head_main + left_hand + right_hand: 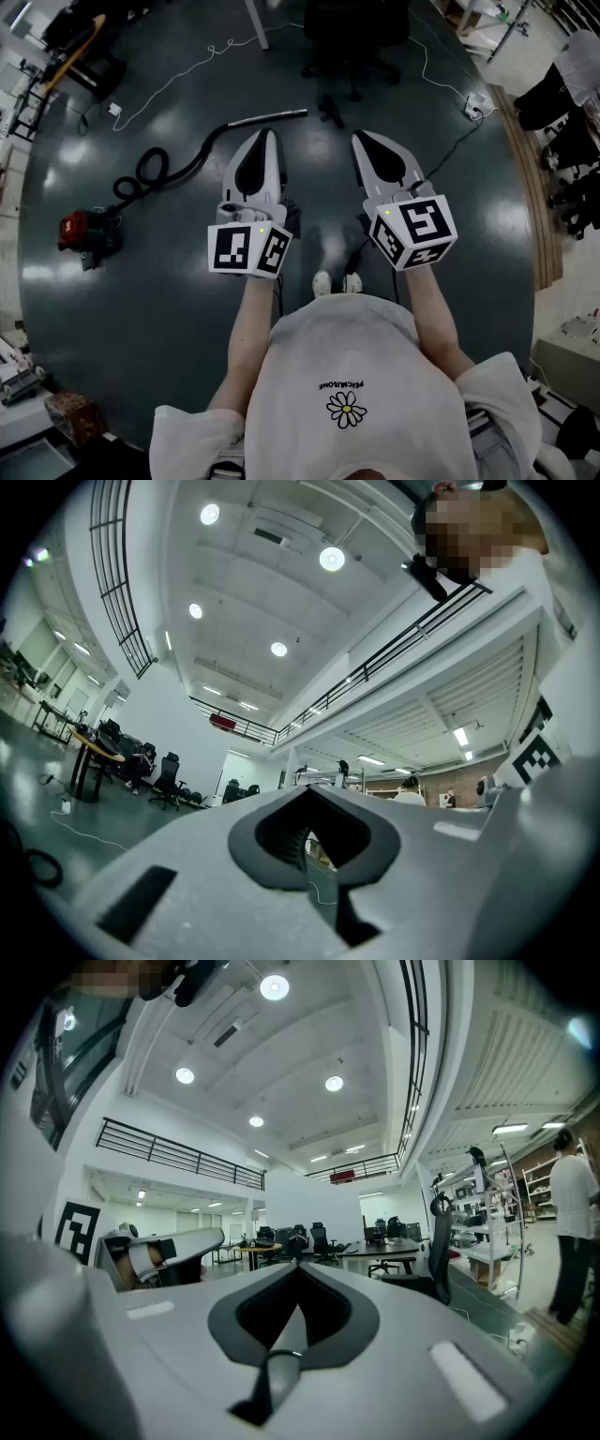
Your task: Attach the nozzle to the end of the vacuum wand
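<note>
Holding: nothing; my left gripper (270, 137) and right gripper (359, 140) both clenched, empty.
Wand (268, 118): lying on the floor (187, 309), beyond my left gripper.
Nozzle (330, 111): on floor near wand's end, unattached.
Vacuum (86, 234): red, far left.

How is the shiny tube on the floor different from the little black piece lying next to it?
The vacuum wand is a long silver tube, while the nozzle is short and black. The vacuum wand is joined to the black hose that leads to the red vacuum. The nozzle lies loose, a gap away from the wand's free end. Both lie on the dark floor, and nobody is holding either one.
</note>
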